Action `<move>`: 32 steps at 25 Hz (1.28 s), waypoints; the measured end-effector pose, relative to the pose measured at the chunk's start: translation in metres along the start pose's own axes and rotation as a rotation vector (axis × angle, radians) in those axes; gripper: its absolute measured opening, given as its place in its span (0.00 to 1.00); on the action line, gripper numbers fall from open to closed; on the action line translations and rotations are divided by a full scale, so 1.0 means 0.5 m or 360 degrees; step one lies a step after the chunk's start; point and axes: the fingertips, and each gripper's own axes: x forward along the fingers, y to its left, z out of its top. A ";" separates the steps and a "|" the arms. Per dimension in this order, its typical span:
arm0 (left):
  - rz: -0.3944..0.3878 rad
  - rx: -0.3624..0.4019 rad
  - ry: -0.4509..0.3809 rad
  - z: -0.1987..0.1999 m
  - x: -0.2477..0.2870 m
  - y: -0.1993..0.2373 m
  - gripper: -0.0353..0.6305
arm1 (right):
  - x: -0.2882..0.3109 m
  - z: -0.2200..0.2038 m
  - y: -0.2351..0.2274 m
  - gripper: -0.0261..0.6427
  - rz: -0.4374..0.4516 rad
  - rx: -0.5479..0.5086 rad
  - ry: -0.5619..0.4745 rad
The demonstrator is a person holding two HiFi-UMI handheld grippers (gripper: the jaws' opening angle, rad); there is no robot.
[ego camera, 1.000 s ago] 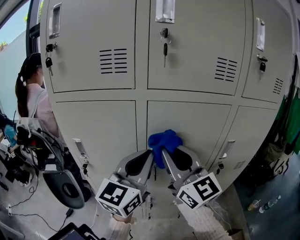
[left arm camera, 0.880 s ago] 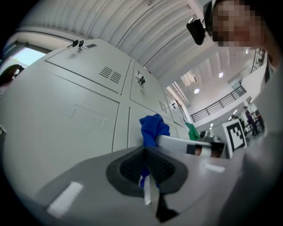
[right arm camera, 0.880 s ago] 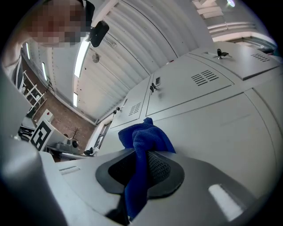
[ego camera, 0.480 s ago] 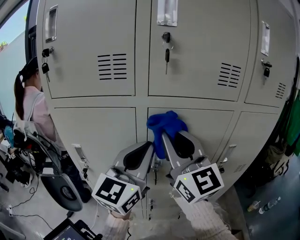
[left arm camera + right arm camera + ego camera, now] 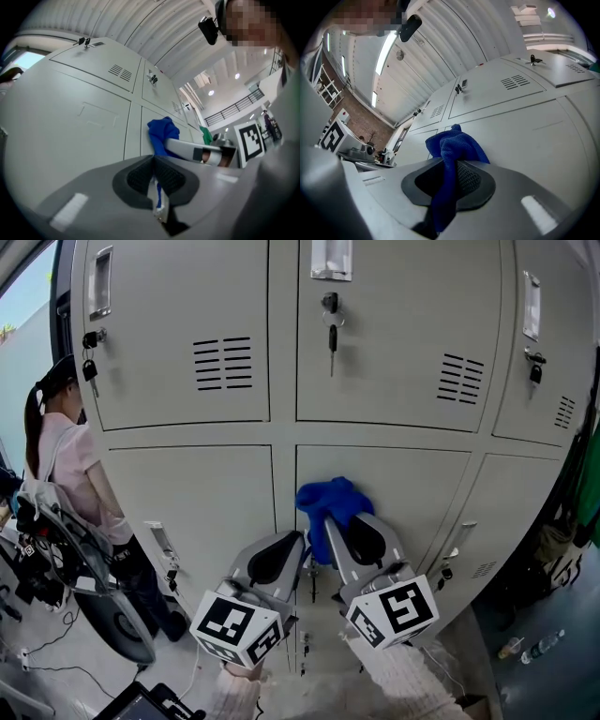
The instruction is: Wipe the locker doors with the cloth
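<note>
The right gripper [image 5: 330, 524] has its jaws clamped on a blue cloth [image 5: 330, 501], and its own view shows the fabric [image 5: 454, 146] bunched between the ribbed pads and hanging down the gap behind them. The wad is pressed against the lower middle locker door [image 5: 412, 488], toward the 11 o'clock corner of that panel, just beside the seam with the next door. The left gripper [image 5: 302, 542] sits at 8 o'clock of the cloth with its jaws drawn together; in its own view the tips [image 5: 153, 158] meet with nothing gripped, and the cloth [image 5: 160, 133] shows beyond them at 12 o'clock. A key [image 5: 331, 336] hangs from the upper middle door's lock, at 12 o'clock of the cloth. At 9 o'clock in the head view a person [image 5: 67, 451] stands beside the lockers.
</note>
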 end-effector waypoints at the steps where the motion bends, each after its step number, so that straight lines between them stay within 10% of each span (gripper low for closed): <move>1: 0.0012 -0.0009 0.0013 -0.011 -0.004 0.001 0.06 | -0.006 -0.014 0.001 0.13 -0.0003 0.0015 0.0016; 32: 0.0036 -0.0511 0.0606 -0.394 -0.106 -0.080 0.06 | -0.176 -0.446 0.062 0.12 -0.0076 0.0444 0.0713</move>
